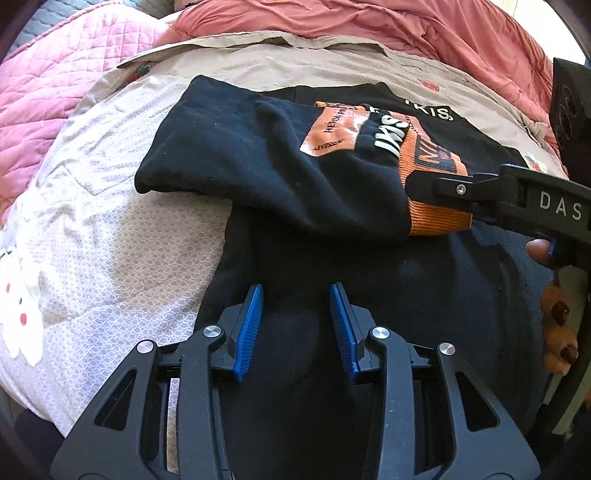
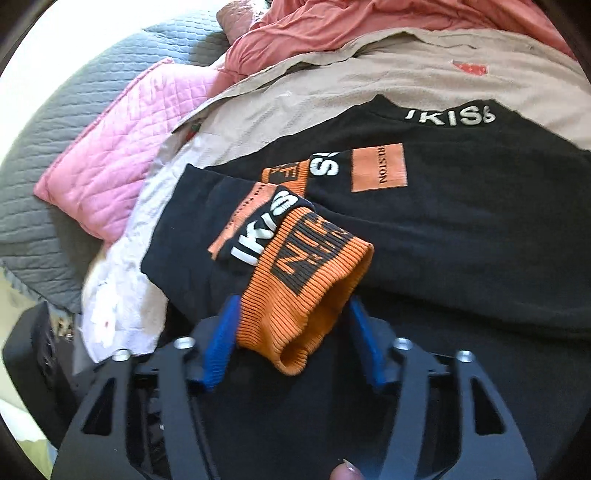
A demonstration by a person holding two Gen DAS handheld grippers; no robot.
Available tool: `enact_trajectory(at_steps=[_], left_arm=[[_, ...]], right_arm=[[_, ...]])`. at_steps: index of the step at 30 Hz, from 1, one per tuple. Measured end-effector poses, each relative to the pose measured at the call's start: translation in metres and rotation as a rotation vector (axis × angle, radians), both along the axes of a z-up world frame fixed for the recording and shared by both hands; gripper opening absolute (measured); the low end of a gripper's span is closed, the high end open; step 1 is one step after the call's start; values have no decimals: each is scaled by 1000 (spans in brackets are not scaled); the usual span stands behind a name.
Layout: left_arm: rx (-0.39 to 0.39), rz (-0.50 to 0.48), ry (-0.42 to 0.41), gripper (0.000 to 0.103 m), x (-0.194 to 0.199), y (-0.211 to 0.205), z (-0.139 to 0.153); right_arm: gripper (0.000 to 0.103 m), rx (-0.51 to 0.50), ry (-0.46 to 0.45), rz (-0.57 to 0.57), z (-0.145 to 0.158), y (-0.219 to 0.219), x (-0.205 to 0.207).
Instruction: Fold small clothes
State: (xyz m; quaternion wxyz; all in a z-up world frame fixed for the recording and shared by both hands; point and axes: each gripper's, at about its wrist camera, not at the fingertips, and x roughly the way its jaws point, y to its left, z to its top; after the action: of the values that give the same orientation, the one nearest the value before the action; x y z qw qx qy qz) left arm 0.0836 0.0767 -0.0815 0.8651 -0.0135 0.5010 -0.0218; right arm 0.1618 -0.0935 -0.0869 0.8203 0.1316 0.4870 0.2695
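Note:
A black sweatshirt [image 1: 258,158] with orange patches and white lettering lies on the bed; it also shows in the right wrist view [image 2: 461,240]. One sleeve is folded across its body. My left gripper [image 1: 296,291] is open and empty, its blue fingers [image 1: 251,325] just above the sweatshirt's lower part. My right gripper [image 2: 291,306] has its jaws either side of the sleeve's orange ribbed cuff [image 2: 310,280], which sits between them; the jaws stand fairly wide. In the left wrist view the right gripper [image 1: 424,188] meets the cuff [image 1: 436,218] from the right.
A beige patterned bedsheet [image 1: 110,221] lies under the sweatshirt. A pink quilted blanket [image 1: 48,96] is at the left, a salmon duvet [image 1: 406,26] at the back and a grey quilt [image 2: 66,110] at the far left.

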Motion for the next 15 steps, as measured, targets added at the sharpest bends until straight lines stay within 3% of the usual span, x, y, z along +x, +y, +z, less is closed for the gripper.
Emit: enact_trajectory(at_steps=[1,4,10,15], left_arm=[[4,-1,0,30,0,-1,0],[12,2,1,30,0,-2,-1],[16,11,8,30,0,-4,0],[19,13,11,31,0,-4,0]], right_arm=[[33,2,-7,5,1,-1,-1],[15,59,-21,21,6,-5,-1],[12,85,-132,45,38,-8,-9],[11,78,-235,-16,75,-40,-5]])
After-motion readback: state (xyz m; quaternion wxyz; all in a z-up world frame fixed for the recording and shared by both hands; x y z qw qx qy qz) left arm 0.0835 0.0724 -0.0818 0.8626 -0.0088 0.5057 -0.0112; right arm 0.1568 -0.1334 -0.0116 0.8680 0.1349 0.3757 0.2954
